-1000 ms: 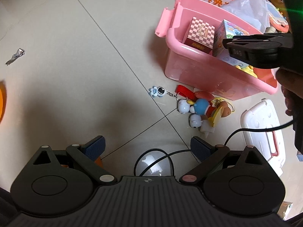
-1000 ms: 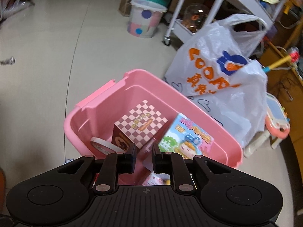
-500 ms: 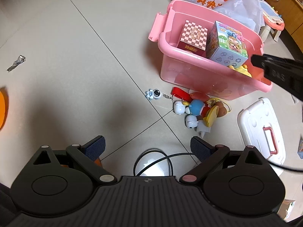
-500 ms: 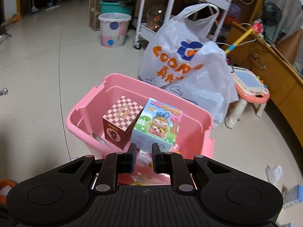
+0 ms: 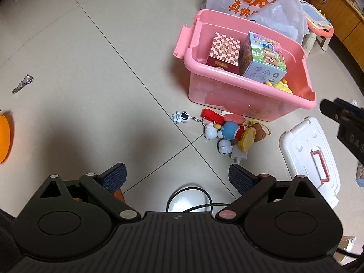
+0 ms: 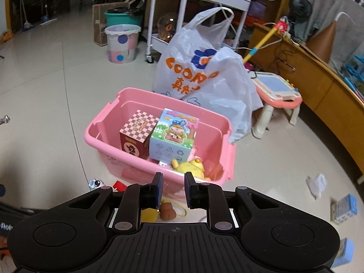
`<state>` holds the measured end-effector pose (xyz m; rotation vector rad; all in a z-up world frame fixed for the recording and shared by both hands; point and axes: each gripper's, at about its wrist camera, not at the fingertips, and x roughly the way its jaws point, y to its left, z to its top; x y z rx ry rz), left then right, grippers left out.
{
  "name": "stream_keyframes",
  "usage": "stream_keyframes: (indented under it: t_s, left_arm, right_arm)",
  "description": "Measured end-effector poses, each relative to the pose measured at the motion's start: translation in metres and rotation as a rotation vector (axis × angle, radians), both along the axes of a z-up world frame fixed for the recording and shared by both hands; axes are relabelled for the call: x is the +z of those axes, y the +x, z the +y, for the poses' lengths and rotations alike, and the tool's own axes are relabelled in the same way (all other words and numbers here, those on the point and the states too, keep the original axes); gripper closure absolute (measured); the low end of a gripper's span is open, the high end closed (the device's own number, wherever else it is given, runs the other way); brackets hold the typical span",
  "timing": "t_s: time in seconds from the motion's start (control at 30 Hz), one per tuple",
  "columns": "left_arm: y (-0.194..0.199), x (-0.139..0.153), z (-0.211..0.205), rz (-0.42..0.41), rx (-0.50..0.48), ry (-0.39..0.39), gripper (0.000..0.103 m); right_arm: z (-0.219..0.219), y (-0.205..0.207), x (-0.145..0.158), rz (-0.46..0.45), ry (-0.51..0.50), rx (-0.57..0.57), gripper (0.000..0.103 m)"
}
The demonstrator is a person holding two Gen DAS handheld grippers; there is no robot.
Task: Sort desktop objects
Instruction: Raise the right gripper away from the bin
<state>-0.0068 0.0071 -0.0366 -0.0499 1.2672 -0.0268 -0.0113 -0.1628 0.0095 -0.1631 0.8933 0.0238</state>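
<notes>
A pink storage bin (image 5: 250,95) stands on the tiled floor, also in the right wrist view (image 6: 113,134). It holds a checkered box (image 5: 225,51), a cartoon box (image 5: 264,56) and a yellow plush (image 6: 191,167). A pile of small toys and keychains (image 5: 229,133) with an astronaut keychain (image 5: 182,117) lies in front of the bin. My left gripper (image 5: 177,177) is wide open and empty, above the floor short of the pile. My right gripper (image 6: 173,188) is slightly open and empty, just before the bin's near wall, above the toys.
The bin's white lid (image 5: 311,154) lies to the right of the toys. A white shopping bag (image 6: 204,79) stands behind the bin. A small drawing table (image 6: 277,93), a dotted waste bin (image 6: 122,43) and a white cart (image 6: 195,6) stand further back. Foil scrap (image 5: 22,83) lies left.
My right gripper has pulled back and up from over the bin and its jaws have opened a little. The left gripper has risen slightly, still open.
</notes>
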Motion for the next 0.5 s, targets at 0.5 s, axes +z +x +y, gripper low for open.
stream_keyframes:
  t_s: [0.5]
  left_arm:
    - [-0.007, 0.007, -0.019, -0.029, -0.042, 0.019, 0.004]
  right_arm:
    - [-0.025, -0.04, 0.001, -0.013, 0.078, -0.122, 0.08]
